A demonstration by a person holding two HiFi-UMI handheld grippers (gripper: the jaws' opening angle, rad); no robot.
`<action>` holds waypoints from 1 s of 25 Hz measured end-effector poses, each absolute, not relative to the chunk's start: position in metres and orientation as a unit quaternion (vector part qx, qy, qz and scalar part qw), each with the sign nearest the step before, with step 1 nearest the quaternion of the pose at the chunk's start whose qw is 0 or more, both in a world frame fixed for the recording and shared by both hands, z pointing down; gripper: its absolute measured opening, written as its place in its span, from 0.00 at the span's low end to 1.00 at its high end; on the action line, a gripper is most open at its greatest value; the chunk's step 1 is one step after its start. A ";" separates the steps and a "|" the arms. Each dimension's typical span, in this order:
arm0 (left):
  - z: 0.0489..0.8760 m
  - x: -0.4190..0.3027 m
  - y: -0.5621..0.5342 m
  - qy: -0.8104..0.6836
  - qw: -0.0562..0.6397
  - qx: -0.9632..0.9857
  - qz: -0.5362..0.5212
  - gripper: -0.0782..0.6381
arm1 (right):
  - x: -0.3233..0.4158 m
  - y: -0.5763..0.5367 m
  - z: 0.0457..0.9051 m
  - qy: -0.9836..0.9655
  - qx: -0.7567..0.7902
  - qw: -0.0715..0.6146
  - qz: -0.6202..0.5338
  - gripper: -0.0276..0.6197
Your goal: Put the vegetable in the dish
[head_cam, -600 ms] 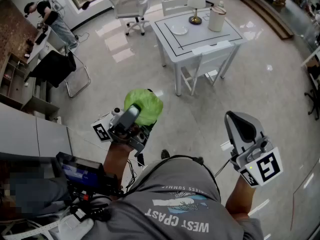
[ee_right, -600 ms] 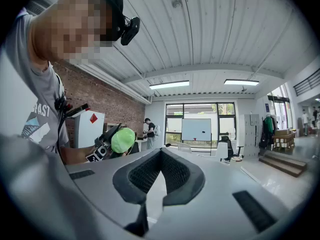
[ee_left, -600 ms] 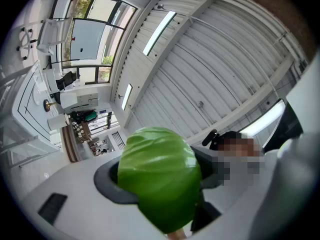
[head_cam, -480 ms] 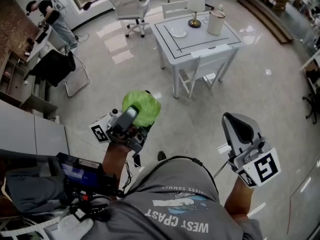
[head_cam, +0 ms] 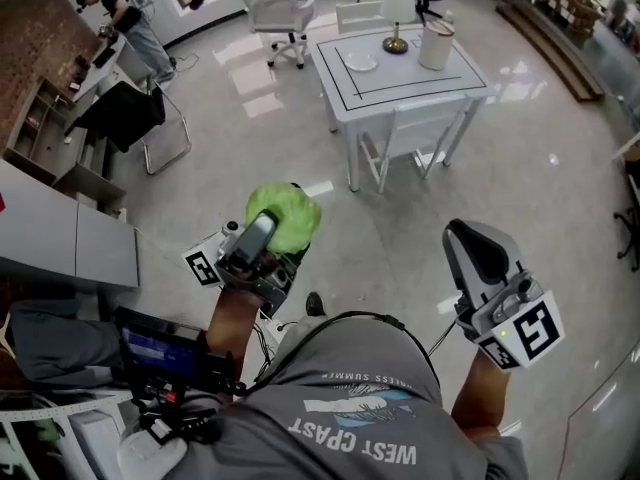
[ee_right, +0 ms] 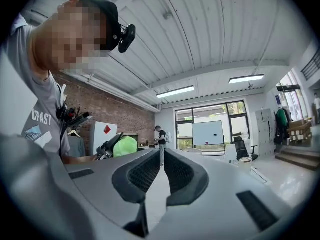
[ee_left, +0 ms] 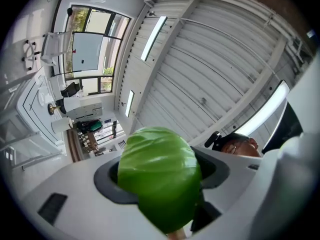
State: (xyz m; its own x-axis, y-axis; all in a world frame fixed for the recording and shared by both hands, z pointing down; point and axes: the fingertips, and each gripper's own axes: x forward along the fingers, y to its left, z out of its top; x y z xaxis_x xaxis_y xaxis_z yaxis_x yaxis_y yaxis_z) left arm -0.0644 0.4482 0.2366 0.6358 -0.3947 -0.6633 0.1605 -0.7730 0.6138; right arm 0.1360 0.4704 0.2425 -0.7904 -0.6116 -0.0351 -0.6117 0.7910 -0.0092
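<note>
Clamped on the vegetable (head_cam: pixel 286 214): the left gripper (head_cam: pixel 268 246), jaws spread wide round it, pads pressed on either flank. Tilted upward, facing ceiling and windows in the left gripper view. Round, bright green and leafy, with a pale stub of stalk at the end nearest that camera, and bulging out past the jaw tips. Carried in the air above the floor (head_cam: pixel 300 138).

Clenched on nothing: the right gripper (head_cam: pixel 478 258), jaws together at the tips, only a thin wedge of gap lower down. Held level, off to the right of the left gripper and well apart from it, about as far forward. From the right gripper view, vegetable off to the left and a little above the jaws.

Far ahead of both grippers: the dish (head_cam: pixel 359 62), small and white, on the far left part of a white table (head_cam: pixel 430 73), well apart from the vegetable. Just right of the dish, a lamp (head_cam: pixel 396 8) with a white shade; right of that, a white canister (head_cam: pixel 436 40). At the table's near edge, a white chair (head_cam: pixel 408 133) pushed in. Farther off, ahead and to the left of the left gripper, a person (head_cam: pixel 128 16) standing at a desk.
</note>
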 end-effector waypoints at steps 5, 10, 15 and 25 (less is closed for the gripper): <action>0.245 -0.046 0.454 -0.095 0.329 0.839 -0.423 0.54 | 0.153 0.462 0.254 0.952 -0.306 0.016 -0.014 0.06; 0.248 -0.046 0.452 -0.102 0.331 0.839 -0.419 0.54 | 0.157 0.458 0.257 0.950 -0.311 0.024 -0.019 0.05; 0.247 -0.053 0.437 -0.094 0.327 0.846 -0.410 0.54 | 0.149 0.445 0.257 0.945 -0.326 0.024 -0.022 0.05; 0.249 -0.107 0.382 -0.071 0.337 0.849 -0.400 0.54 | 0.097 0.398 0.258 0.933 -0.360 0.014 -0.024 0.05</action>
